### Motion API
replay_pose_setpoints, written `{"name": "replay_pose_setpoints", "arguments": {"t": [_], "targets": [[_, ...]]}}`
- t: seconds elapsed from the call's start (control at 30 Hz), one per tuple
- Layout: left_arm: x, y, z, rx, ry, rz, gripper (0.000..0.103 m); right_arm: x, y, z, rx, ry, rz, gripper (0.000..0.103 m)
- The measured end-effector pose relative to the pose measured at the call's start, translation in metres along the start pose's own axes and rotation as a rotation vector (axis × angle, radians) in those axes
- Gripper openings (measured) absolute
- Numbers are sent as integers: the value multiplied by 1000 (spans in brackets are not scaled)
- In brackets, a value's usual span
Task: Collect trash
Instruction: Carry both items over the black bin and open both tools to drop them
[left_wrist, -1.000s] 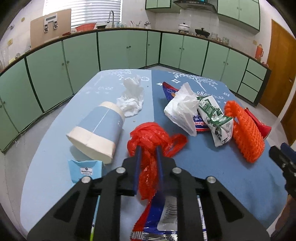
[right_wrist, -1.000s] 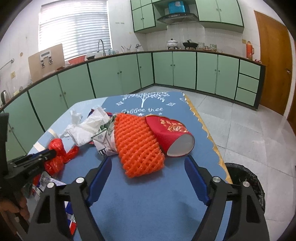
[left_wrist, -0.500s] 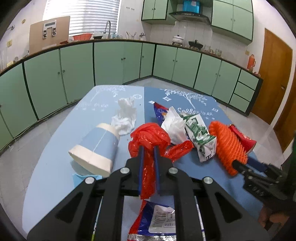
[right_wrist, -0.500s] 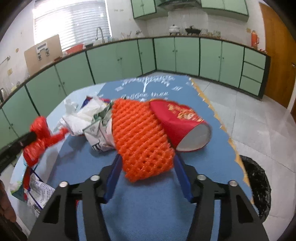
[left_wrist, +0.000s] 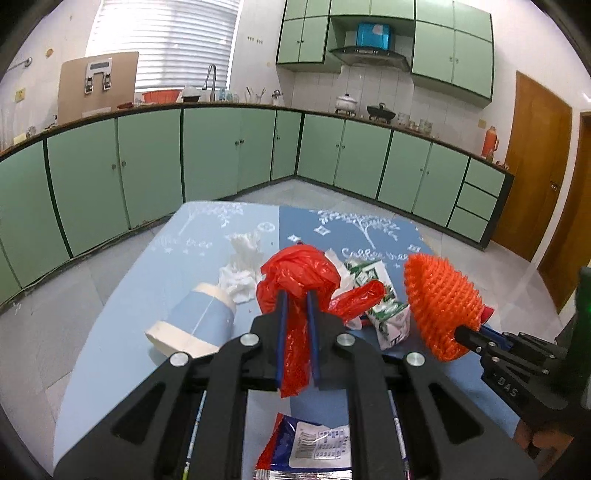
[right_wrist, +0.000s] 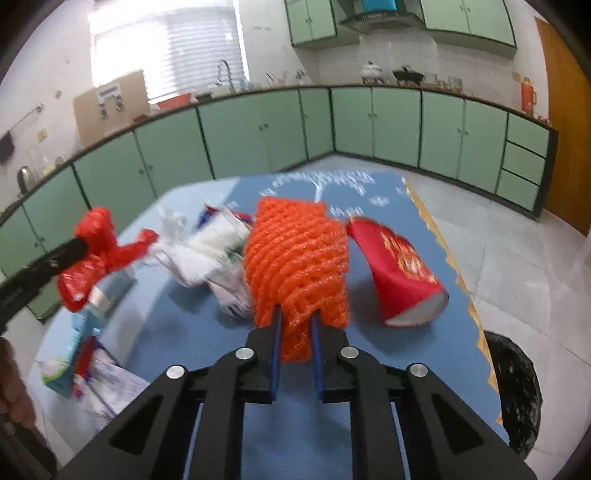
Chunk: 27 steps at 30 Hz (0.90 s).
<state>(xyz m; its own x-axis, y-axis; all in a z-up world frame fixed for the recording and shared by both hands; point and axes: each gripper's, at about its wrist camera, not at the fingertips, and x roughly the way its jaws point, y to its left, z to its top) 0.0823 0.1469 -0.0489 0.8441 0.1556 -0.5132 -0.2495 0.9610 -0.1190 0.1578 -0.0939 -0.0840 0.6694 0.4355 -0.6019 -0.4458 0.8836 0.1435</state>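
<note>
My left gripper (left_wrist: 296, 301) is shut on a crumpled red plastic bag (left_wrist: 297, 275) and holds it above the blue table (left_wrist: 122, 332). My right gripper (right_wrist: 296, 321) is shut on an orange foam net (right_wrist: 297, 258) and holds it lifted; the net also shows in the left wrist view (left_wrist: 439, 295). The red bag shows at the left of the right wrist view (right_wrist: 90, 254). On the table lie a blue paper cup (left_wrist: 194, 321), a white tissue (left_wrist: 242, 269), a green-white carton (left_wrist: 384, 299), a red paper cup (right_wrist: 399, 269) and a snack wrapper (left_wrist: 310, 448).
A black-lined trash bin (right_wrist: 513, 391) stands on the floor at the table's right side. Green kitchen cabinets (left_wrist: 221, 151) run along the far walls. A wooden door (left_wrist: 535, 162) is at the right.
The right gripper closed on the orange net and lifted it off the table. The left gripper rose with the red bag.
</note>
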Motion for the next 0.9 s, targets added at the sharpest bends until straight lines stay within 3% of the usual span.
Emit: {"name": "replay_pose_setpoints", "arguments": {"t": [0.4,0.63,0.9], "targets": [[-33,-13,27,7,-106,-63,9,-61,-8,29,80,-137,124,14],[-45,-41,30,45,-131,-142,9,-105,-26,32,97,-214,61,14],[-43,-101,21,105,-110,-290,9,-133,-65,14,148,-221,-66,14]]}}
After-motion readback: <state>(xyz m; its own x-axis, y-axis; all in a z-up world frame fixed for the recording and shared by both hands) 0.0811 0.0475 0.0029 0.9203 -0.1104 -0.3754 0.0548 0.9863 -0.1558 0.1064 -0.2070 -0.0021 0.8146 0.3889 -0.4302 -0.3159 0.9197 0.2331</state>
